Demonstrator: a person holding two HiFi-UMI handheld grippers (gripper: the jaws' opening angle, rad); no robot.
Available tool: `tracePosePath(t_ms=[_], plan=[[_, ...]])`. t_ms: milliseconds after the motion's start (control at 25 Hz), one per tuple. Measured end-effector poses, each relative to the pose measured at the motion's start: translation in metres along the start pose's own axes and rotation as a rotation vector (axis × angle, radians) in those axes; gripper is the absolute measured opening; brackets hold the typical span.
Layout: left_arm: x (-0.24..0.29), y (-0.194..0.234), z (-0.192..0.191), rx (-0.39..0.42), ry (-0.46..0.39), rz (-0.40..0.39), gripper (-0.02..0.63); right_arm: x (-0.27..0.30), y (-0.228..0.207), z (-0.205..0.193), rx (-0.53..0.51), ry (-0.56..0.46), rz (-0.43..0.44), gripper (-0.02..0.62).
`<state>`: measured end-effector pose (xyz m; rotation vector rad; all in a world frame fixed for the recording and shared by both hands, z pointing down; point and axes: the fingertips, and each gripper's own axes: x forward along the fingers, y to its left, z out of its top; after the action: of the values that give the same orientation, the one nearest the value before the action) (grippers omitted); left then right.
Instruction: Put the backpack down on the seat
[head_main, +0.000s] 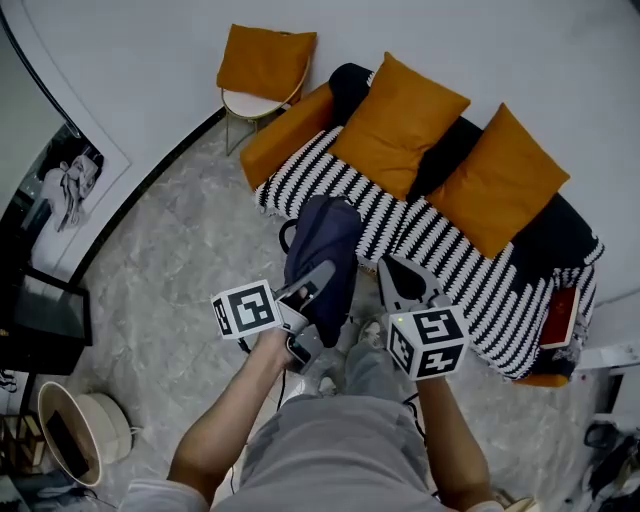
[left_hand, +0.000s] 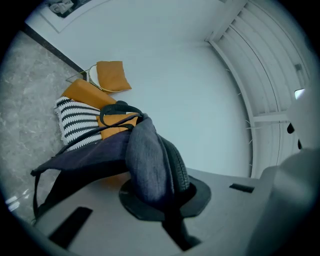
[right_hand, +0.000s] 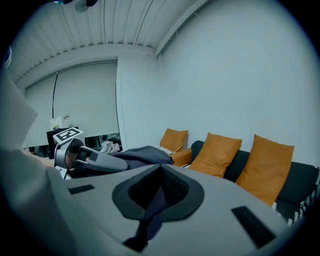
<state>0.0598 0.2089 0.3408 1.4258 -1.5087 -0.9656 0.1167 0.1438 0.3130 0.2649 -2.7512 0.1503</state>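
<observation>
A dark navy backpack (head_main: 325, 255) hangs in the air in front of the sofa, just short of the black-and-white striped seat (head_main: 455, 270). My left gripper (head_main: 318, 278) is shut on a fold of the backpack's fabric (left_hand: 150, 162) at the top, and a strap loops down at the left. In the left gripper view the striped seat (left_hand: 75, 122) lies beyond the bag. My right gripper (head_main: 388, 268) stands just right of the backpack with its jaws together. A thin dark bluish strip shows in their slit (right_hand: 150, 210); I cannot tell what it is. The right gripper view shows the backpack (right_hand: 142, 155) at the left.
Two orange cushions (head_main: 400, 125) (head_main: 500, 180) lean on the sofa's black back. A small chair with an orange cushion (head_main: 265, 70) stands left of the sofa. A red flat thing (head_main: 560, 315) lies at the seat's right end. A round basket (head_main: 85, 430) sits on the floor at lower left.
</observation>
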Motion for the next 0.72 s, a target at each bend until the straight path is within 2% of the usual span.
tracePosePath(t_ms=[280, 720], plan=[[0.046, 0.017, 0.021, -0.003, 0.011, 0.022, 0.006, 0.046, -0.035, 0.008, 0.010, 0.004, 0.041, 0.002], [0.123, 0.052, 0.069, -0.027, -0.038, 0.084, 0.006, 0.122, -0.106, 0.022, 0.025, 0.042, 0.110, 0.002]])
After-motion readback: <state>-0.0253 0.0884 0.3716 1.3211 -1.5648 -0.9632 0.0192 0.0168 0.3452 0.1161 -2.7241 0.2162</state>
